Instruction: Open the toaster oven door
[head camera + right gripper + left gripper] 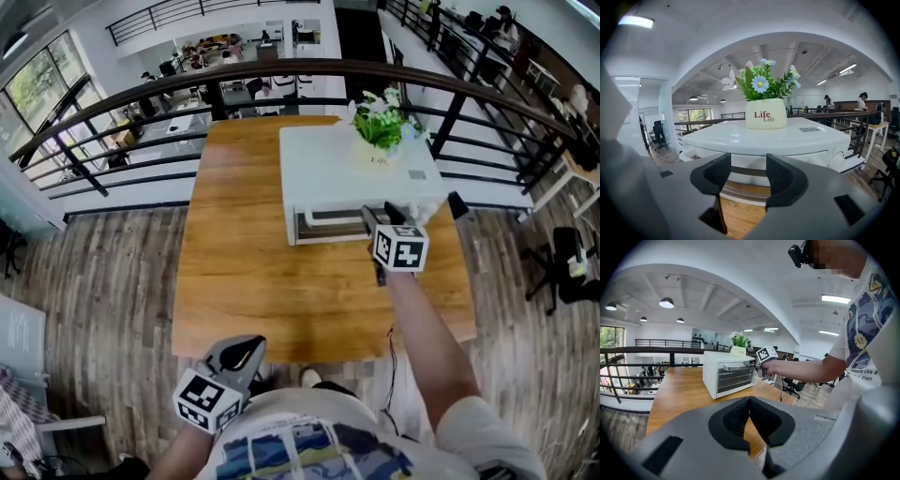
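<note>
Reach-in step: the toaster oven (347, 169) sits far right on the wooden table (244, 281), its door apparently shut. The right gripper (382, 221) is at its front, jaws apart, with the door handle (748, 171) showing in the gap but not pinched. The left gripper (239, 354) hangs near the body, jaws together on nothing. Next move likely: ease in, clamp the handle, pull it down and nearer.

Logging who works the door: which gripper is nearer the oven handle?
Right. The right gripper is at the handle, jaws open just in front of it. The left gripper, shut, is by the person's waist, off the near edge of the table.
</note>
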`<state>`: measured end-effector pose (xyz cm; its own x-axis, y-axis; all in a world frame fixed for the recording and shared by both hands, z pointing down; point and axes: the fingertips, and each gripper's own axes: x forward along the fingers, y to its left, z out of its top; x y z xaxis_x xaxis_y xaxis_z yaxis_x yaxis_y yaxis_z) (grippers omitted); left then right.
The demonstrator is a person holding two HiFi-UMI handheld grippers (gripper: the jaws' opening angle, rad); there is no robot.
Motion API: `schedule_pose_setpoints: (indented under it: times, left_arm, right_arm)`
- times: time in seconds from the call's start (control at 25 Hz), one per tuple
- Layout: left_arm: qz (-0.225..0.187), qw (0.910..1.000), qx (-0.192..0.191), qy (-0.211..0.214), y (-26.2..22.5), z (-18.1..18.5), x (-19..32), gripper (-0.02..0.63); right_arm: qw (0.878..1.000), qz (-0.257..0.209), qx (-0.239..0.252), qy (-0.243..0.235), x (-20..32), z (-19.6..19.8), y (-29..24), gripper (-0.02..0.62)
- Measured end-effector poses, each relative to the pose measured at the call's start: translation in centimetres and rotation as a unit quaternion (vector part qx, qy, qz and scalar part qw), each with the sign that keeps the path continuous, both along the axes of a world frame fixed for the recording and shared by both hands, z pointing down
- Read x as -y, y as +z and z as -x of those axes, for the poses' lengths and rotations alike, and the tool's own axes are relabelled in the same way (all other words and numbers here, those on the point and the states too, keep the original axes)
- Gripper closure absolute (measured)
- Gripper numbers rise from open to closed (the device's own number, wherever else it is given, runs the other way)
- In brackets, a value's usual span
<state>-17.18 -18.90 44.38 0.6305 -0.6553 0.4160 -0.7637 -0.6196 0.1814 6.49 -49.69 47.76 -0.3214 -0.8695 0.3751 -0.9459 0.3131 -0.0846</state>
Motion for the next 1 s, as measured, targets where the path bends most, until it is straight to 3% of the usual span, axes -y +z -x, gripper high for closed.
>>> schedule_pose_setpoints:
  times: [1.0]
  left_arm:
    - [0.004,0.9999,-0.009,-0.001,0.8,-1.6,-1.0,0.603]
  right_arm:
    - [1.0,-0.014,0.001,0.0,-2.2,-0.5,0.7,0.37]
